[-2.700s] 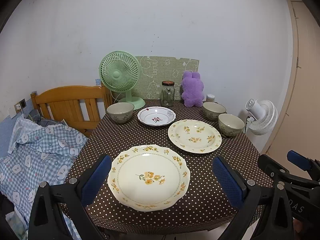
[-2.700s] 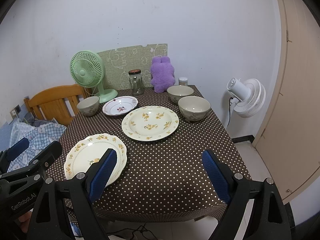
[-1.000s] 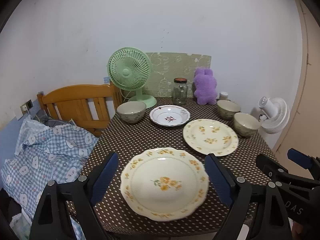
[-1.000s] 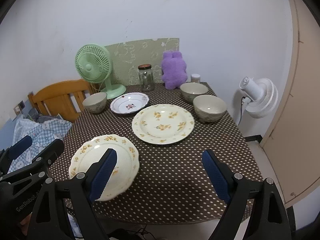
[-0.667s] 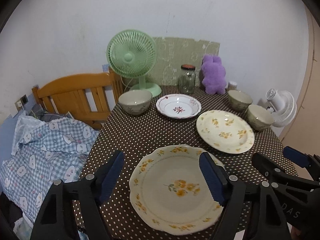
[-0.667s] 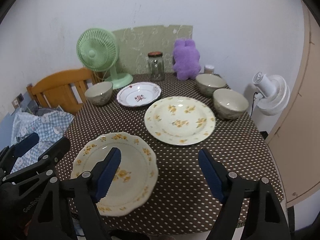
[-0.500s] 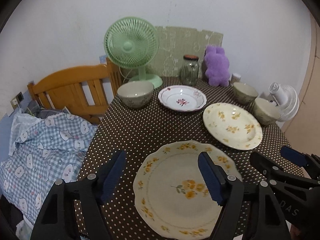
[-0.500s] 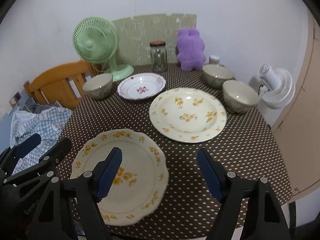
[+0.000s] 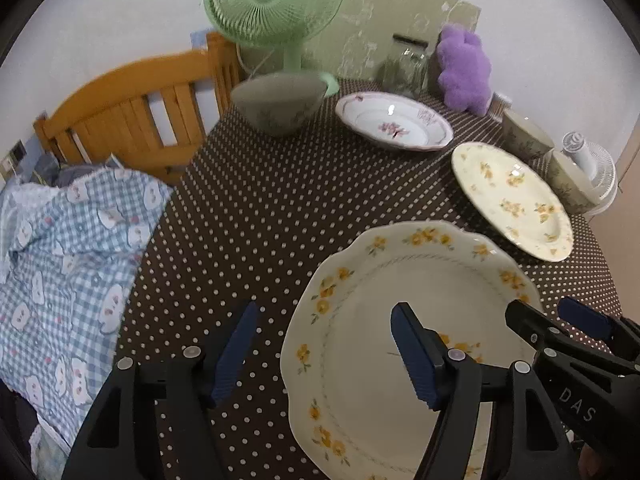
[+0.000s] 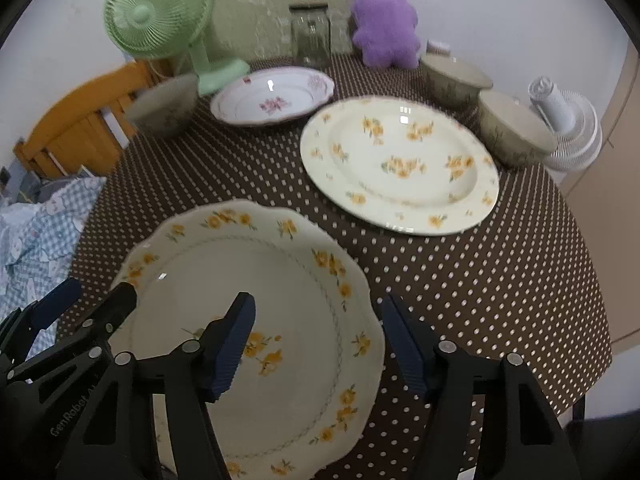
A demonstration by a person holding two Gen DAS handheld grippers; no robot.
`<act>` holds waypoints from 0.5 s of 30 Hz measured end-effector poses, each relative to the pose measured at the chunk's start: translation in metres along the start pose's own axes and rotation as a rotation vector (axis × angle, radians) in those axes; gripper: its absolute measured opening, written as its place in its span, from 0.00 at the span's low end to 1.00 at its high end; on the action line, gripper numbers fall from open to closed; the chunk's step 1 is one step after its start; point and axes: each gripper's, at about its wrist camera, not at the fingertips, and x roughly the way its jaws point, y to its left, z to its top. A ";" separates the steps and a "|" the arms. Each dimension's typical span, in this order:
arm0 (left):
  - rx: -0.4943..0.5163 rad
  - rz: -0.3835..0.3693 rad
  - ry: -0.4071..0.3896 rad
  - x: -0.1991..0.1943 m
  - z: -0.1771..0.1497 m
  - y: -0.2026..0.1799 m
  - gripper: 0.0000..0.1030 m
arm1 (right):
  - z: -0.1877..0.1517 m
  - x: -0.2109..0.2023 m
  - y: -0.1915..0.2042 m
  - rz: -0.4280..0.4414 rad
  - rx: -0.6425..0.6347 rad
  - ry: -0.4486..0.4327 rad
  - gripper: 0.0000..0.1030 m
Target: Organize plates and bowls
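A scalloped plate [image 9: 404, 320] with yellow flowers is set at the near edge of the table [image 9: 248, 208], toward its left corner. The plate's left rim is straddled by the left gripper [image 9: 324, 348], which is pointed steeply down: one blue pad [image 9: 234, 350] is seen over the dotted tablecloth just outside the rim, the other over the plate's well. Its jaws have just been closing and are about half spread, with the rim between them but not pressed by either pad; whether a pad touches the plate cannot be told.

The right rim of the same plate [image 10: 248, 320] is straddled by the right gripper [image 10: 320, 344] in the same way, one pad [image 10: 232, 344] over the well and the other over the cloth beside the rim. Its jaws too have just been closing, are partly spread, and nothing is gripped.

A round flowered plate [image 10: 400, 164] is set farther in, toward the right edge. Two bowls [image 10: 516, 128] are lined along the right edge beyond it. A pink-flowered dish [image 10: 272, 96] is placed near the far edge, with a third bowl [image 9: 278, 102] to its left, close to the far left corner. A green fan [image 9: 274, 4], a glass jar [image 10: 310, 36] and a purple plush toy [image 10: 384, 24] are ranged along the far edge.
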 end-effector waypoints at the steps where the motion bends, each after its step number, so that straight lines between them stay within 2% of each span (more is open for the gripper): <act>1: -0.001 -0.004 0.011 0.004 0.000 0.001 0.67 | 0.000 0.005 0.000 -0.010 0.007 0.015 0.67; 10: 0.020 -0.045 0.085 0.030 0.002 -0.002 0.53 | 0.002 0.030 -0.001 -0.060 0.041 0.094 0.66; 15: 0.026 -0.047 0.105 0.037 0.004 -0.004 0.50 | 0.004 0.040 -0.002 -0.069 0.047 0.125 0.65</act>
